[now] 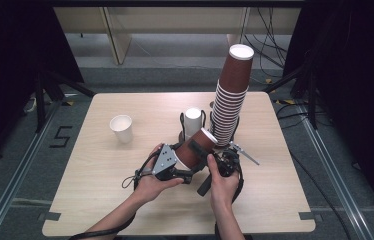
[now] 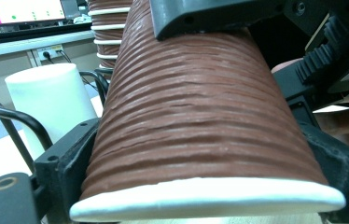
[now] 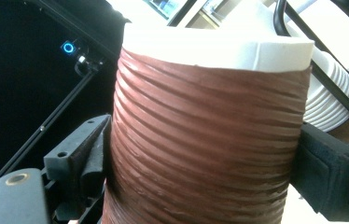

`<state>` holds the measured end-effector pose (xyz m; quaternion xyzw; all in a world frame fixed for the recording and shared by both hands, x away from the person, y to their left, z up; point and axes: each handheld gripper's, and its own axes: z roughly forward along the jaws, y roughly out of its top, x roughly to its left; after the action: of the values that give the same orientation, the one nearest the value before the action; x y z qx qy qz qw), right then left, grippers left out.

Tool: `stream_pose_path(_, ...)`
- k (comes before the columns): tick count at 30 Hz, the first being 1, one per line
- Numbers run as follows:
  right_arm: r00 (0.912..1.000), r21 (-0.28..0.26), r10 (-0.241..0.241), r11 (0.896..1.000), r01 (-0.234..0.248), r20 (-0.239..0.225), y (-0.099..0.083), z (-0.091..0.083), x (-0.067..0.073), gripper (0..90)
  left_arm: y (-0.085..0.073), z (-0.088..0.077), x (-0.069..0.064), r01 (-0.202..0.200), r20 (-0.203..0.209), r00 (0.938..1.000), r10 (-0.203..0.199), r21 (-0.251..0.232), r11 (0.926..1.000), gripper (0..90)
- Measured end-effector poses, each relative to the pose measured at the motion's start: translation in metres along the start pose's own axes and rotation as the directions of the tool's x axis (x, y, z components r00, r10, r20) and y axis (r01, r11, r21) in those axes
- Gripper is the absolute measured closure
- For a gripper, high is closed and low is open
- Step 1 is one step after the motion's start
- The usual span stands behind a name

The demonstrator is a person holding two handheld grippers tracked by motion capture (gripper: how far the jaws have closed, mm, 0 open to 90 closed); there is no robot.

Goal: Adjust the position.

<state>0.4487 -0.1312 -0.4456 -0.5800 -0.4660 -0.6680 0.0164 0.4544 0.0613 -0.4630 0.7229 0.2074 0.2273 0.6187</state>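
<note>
A ribbed brown cup is clamped between both tongs, left and right, over the bench; judged mid-separation, a steady pull apart is called for.

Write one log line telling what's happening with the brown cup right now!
left hand-held gripper: shut on brown cup | right hand-held gripper: shut on brown cup | cup stack: behind

Two bare forearms, no sleeves showing, each hand carrying a black hand-held gripper. The left gripper wears a grey three-cornered plate with small dark screw holes on top, and a black cable loops out behind it. The right gripper is black, with a toothed rack beside its jaws and a thin silver rod jutting from its side.
</note>
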Motion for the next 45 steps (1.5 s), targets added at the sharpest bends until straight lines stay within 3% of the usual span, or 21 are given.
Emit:
stream_pose_path(2, 0.9996, 0.002, 0.028, 1.0, -0.028, 0.001, 0.0, -0.0007, 0.002, 14.3, 0.0, 0.0006, 0.0001, 0.001, 0.004, 1.0, -0.001, -0.002, 1.0, 11.0)
stream_pose_path(4, 1.0, -0.005, -0.005, 1.0, 0.004, -0.002, 0.0005, -0.0006, -0.0005, 14.2, -0.0004, 0.0009, -0.0001, 0.004, 0.003, 1.0, -0.004, -0.002, 1.0, 11.2)
stream_pose_path(6, 0.9998, -0.004, 0.018, 1.0, -0.018, 0.0, -0.0002, -0.0006, 0.0014, 14.2, -0.0007, 0.0011, 0.0, 0.009, 0.001, 1.0, -0.009, -0.006, 0.9999, 11.4)
stream_pose_path(7, 0.9997, -0.014, -0.022, 1.0, 0.022, 0.0, -0.0001, 0.0001, -0.0008, 14.2, -0.0002, 0.0007, 0.0002, 0.007, 0.001, 1.0, -0.007, -0.005, 1.0, 11.6)
stream_pose_path(9, 0.9999, -0.012, 0.008, 1.0, -0.008, -0.009, -0.0004, -0.0009, 0.0014, 14.1, 0.0005, 0.0004, 0.0, 0.006, -0.008, 0.9999, -0.006, -0.01, 0.9999, 12.0)
stream_pose_path(10, 0.9997, -0.034, -0.026, 0.999, 0.026, -0.003, -0.0011, -0.0002, 0.0002, 14.0, 0.0008, 0.0004, 0.0, 0.006, -0.011, 0.9999, -0.006, -0.011, 0.9999, 12.2)
stream_pose_path(12, 0.9996, -0.041, -0.029, 0.999, 0.029, -0.006, -0.002, -0.0008, 0.0025, 14.0, 0.0007, 0.0008, -0.0003, 0.012, -0.001, 0.9999, -0.012, -0.011, 0.9999, 12.6)
stream_pose_path(17, 0.9946, -0.057, -0.103, 0.993, 0.103, -0.008, -0.0022, -0.0005, 0.0031, 14.0, 0.0011, 0.0012, 0.0007, 0.006, -0.003, 1.0, -0.006, -0.009, 0.9999, 12.6)
stream_pose_path(21, 0.997, -0.047, -0.077, 0.996, 0.077, -0.01, -0.0022, -0.0014, 0.0045, 13.9, 0.0006, 0.0014, 0.0007, 0.007, 0.004, 1.0, -0.007, -0.007, 0.9999, 12.3)
stream_pose_path(23, 0.9959, -0.031, -0.09, 0.995, 0.09, -0.008, -0.0002, -0.0022, 0.0022, 13.4, 0.0003, 0.0019, 0.0004, 0.008, 0.007, 0.9999, -0.008, -0.009, 0.9999, 12.2)
stream_pose_path(26, 0.9975, 0.003, -0.07, 0.998, 0.07, -0.007, 0.0017, -0.0035, 0.0023, 6.1, 0.0012, 0.0019, 0.0026, 0.026, -0.005, 0.9996, -0.026, -0.013, 0.9996, 12.2)
stream_pose_path(27, 0.9995, 0.014, -0.031, 0.999, 0.031, -0.001, 0.0008, -0.0038, 0.0043, 2.9, 0.0014, 0.0022, 0.0032, 0.026, -0.002, 0.9997, -0.026, -0.016, 0.9995, 12.2)
stream_pose_path(28, 0.9979, 0.011, -0.065, 0.998, 0.065, -0.006, 0.0013, -0.0035, 0.0014, 2.4, 0.0019, 0.002, 0.0037, 0.02, -0.003, 0.9998, -0.02, -0.013, 0.9997, 12.2)
stream_pose_path(30, 0.9991, 0.0, -0.04, 0.999, 0.04, -0.013, 0.0002, -0.0028, 0.0006, 0.8, 0.0022, 0.002, 0.0039, 0.014, -0.002, 0.9999, -0.014, -0.012, 0.9998, 12.1)
stream_pose_path(31, 0.997, -0.01, -0.074, 0.997, 0.074, -0.023, 0.0005, -0.0026, -0.0011, 0.5, 0.0022, 0.0019, 0.0041, 0.014, -0.003, 0.9999, -0.014, -0.011, 0.9998, 12.2)
stream_pose_path(34, 0.9988, -0.016, -0.038, 0.999, 0.037, -0.031, 0.0001, -0.0045, 0.003, 0.5, 0.0018, 0.0011, 0.006, 0.014, -0.016, 0.9998, -0.014, -0.005, 0.9999, 12.2)
stream_pose_path(35, 0.9969, -0.025, -0.073, 0.997, 0.073, -0.029, 0.0009, -0.0044, 0.0015, 0.5, 0.0019, 0.0008, 0.0065, 0.015, -0.016, 0.9998, -0.015, -0.004, 0.9999, 12.2)
stream_pose_path(36, 0.9981, -0.017, -0.055, 0.998, 0.055, -0.026, 0.0012, -0.0052, 0.0033, 0.6, 0.002, 0.0003, 0.0071, 0.011, -0.023, 0.9997, -0.011, -0.005, 0.9999, 12.2)
stream_pose_path(37, 0.9959, -0.031, -0.087, 0.996, 0.087, -0.025, 0.0021, -0.0047, 0.0014, 0.6, 0.0021, 0.0, 0.0076, 0.011, -0.023, 0.9997, -0.011, -0.01, 0.9999, 12.3)
stream_pose_path(45, 0.998, -0.021, -0.052, 0.998, 0.051, -0.035, 0.0054, -0.007, -0.0013, 1.8, 0.0045, -0.0014, 0.0079, 0.008, -0.025, 0.9997, -0.009, -0.017, 0.9998, 13.5)
